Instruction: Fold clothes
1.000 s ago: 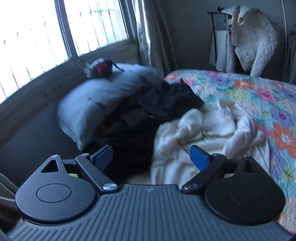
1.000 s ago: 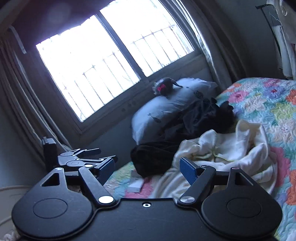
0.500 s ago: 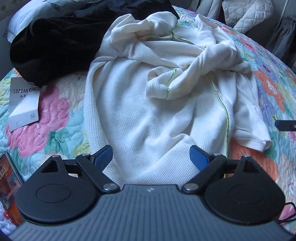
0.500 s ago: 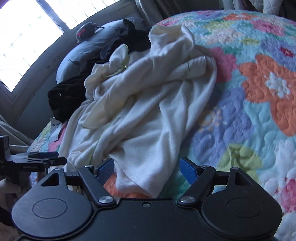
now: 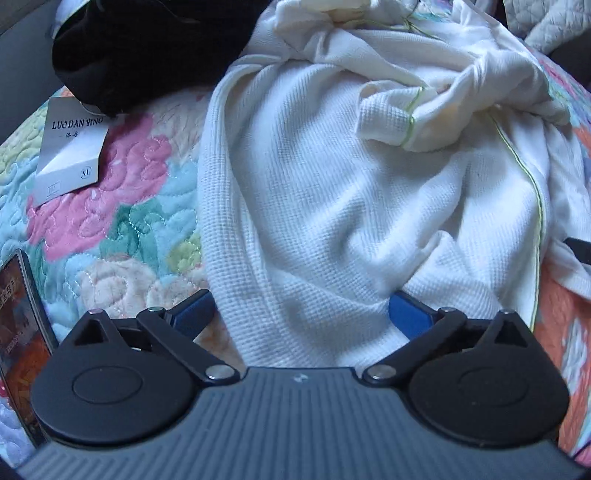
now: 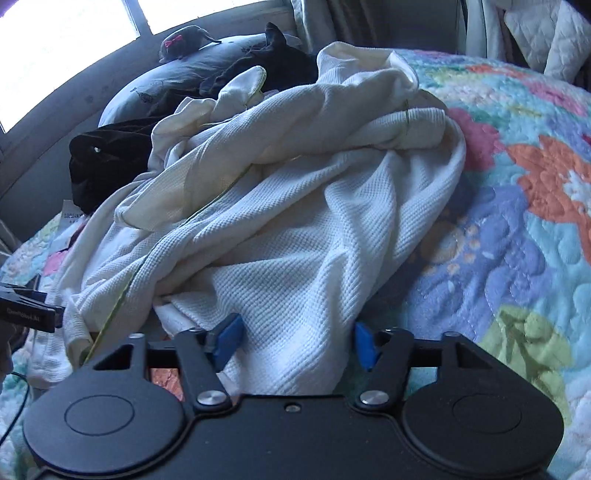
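A crumpled white waffle-knit garment (image 5: 332, 192) with thin green seams lies on the floral quilt (image 5: 122, 221); it also shows in the right wrist view (image 6: 288, 229). My left gripper (image 5: 301, 314) is open, its blue pads on either side of the garment's near hem. My right gripper (image 6: 295, 341) is open with jaws partly narrowed, the garment's near edge lying between its blue pads. The left gripper's tip (image 6: 29, 308) shows at the left edge of the right wrist view.
A black garment (image 5: 147, 48) lies beyond the white one, against a grey pillow (image 6: 177, 81). A white tag card (image 5: 70, 147) and a phone (image 5: 22, 332) lie on the quilt at left. Quilted jackets (image 6: 535, 33) hang at far right.
Both grippers have dropped from looking across the room to close over the white garment's near edge. The right jaws have narrowed somewhat around the fabric.
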`<state>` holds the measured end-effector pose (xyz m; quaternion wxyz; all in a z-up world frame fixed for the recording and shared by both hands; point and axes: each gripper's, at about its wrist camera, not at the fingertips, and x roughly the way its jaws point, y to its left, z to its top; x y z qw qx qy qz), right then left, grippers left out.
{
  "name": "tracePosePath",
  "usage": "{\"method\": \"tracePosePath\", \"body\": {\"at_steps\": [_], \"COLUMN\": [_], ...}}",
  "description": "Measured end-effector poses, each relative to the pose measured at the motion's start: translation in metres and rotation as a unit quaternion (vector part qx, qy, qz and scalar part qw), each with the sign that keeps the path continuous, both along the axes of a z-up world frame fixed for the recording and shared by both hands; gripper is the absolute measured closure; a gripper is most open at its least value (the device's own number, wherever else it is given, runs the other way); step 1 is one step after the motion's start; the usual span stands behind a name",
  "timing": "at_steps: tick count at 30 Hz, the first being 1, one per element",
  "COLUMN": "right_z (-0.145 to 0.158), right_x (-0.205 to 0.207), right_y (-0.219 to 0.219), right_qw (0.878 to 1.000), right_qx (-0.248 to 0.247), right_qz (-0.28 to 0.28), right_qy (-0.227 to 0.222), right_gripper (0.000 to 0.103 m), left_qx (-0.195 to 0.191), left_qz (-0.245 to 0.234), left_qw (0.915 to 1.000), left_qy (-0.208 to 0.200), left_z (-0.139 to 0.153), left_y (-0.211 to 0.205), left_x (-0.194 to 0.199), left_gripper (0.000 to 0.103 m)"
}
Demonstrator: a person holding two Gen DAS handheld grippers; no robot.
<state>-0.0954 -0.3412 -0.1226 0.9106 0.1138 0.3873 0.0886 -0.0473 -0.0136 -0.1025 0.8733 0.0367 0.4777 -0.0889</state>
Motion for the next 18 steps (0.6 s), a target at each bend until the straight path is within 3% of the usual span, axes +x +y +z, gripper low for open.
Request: {"method": "tracePosePath", "body": {"at_steps": [2, 4, 5, 6, 7, 10, 13, 16, 18], "right_z": [0.001, 0.009, 0.02, 0.035, 0.051, 0.108, 0.144, 0.148, 0.126], "right_x": [0.003, 0.001, -0.003, -0.009, -0.015, -0.046, -0.078, -0.103, -0.104], "right_y": [-0.01, -0.019, -0.022, -0.024, -0.026, -0.042, -0.061, -0.074, -0.087], "right_qw": [0.999, 0.998, 0.998, 0.997, 0.996, 0.99, 0.987, 0.986, 0.988], "right_qx": [0.025, 0.044, 0.039, 0.031, 0.023, -0.005, -0.026, -0.057, -0.081], "right_qz": [-0.022, -0.038, -0.042, -0.044, -0.046, -0.062, -0.087, -0.111, -0.119], "right_qy": [-0.003, -0.013, -0.031, -0.051, -0.071, -0.127, -0.135, -0.107, -0.052], "right_gripper": [0.096, 0.097, 0.097, 0.097, 0.097, 0.097, 0.099, 0.103, 0.103], "left_qx": [0.002, 0.006, 0.008, 0.01, 0.013, 0.002, -0.075, -0.122, -0.098], "left_qz": [-0.012, -0.028, -0.037, -0.043, -0.049, -0.051, -0.007, 0.021, 0.009], "left_qw": [0.9996, 0.9988, 0.9982, 0.9973, 0.9961, 0.9933, 0.9926, 0.9874, 0.9908], "left_qy": [-0.026, -0.041, -0.047, -0.059, -0.072, -0.104, -0.096, -0.099, -0.093], "left_z": [0.005, 0.014, 0.019, 0.026, 0.034, 0.063, 0.093, 0.107, 0.099], "left_y": [-0.007, -0.015, -0.018, -0.02, -0.021, -0.015, 0.014, 0.042, 0.047], "left_x": [-0.005, -0.01, -0.012, -0.017, -0.022, -0.037, -0.044, -0.056, -0.059], "left_gripper": [0.021, 0.064, 0.07, 0.086, 0.093, 0.098, 0.098, 0.098, 0.098]}}
